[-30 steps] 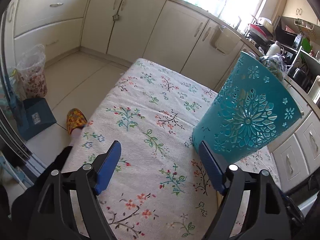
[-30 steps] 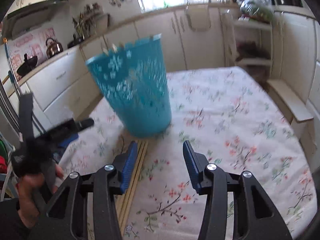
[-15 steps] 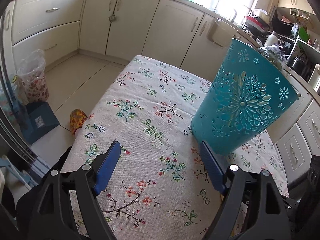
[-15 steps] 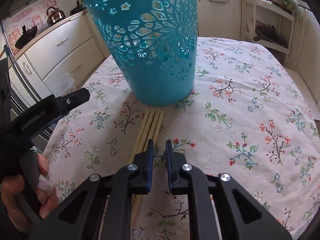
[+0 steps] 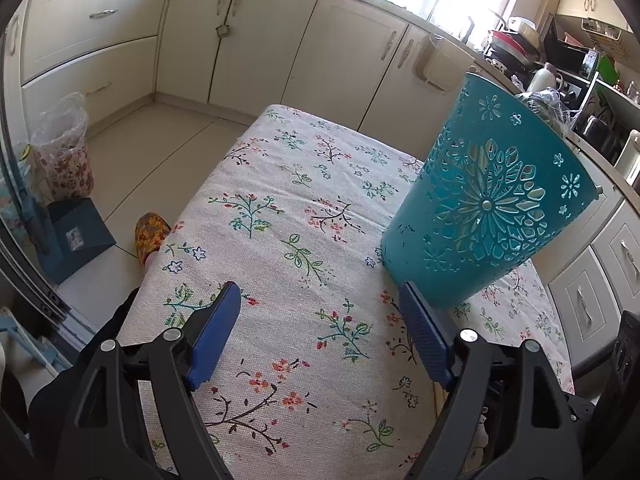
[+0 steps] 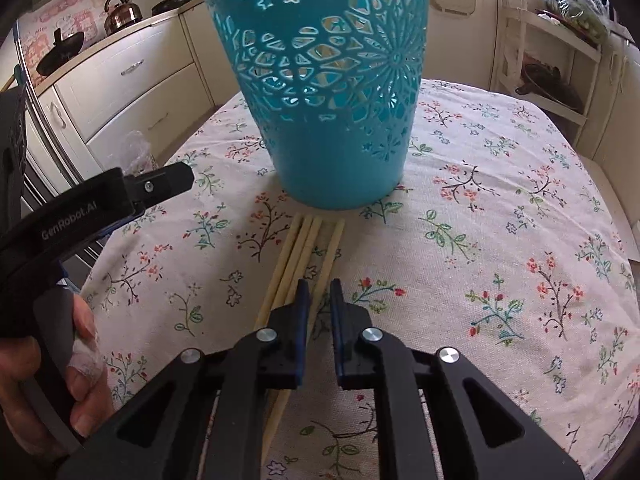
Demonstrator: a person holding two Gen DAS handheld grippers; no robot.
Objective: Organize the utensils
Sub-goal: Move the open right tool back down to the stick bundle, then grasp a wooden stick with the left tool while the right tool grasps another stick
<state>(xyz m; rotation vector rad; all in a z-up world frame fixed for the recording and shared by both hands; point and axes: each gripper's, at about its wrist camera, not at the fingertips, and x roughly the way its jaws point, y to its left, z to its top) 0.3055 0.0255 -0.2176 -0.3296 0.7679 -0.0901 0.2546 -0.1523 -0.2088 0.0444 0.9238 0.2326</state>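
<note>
Bundle of pale wooden chopsticks [image 6: 304,256]: several lying side by side on the counter's floral tablecloth [image 6: 500,216], far tips just short of the base of the teal plastic basket with cut-out flower pattern [image 6: 332,92], near ends running under the right gripper [image 6: 319,296]. Right gripper: black frame, blue pads; jaws have just been closing and stand drawn nearly together over the right-hand side of the bundle, with one stick between them; whether the pads actually press it cannot be told. Teal basket: upright on the cloth, directly beyond the chopsticks. Left gripper [image 5: 320,320]: black frame, blue pads, jaws spread wide with nothing between them, above bare cloth; its right pad just beside the basket's lower wall. Same gripper appears at the left edge of the right wrist view, held in a person's hand [image 6: 52,376] with a white wrap on one finger; white lettering on its body reads "GenRobot.AI". Surroundings: cream kitchen cabinets [image 5: 256,40] along the walls; copper-coloured kettle [image 6: 122,10] and dark pan [image 6: 60,52] on a worktop; patterned slipper [image 5: 150,232], blue box [image 5: 76,236] and clear plastic bag [image 5: 62,148] on the tiled floor.
</note>
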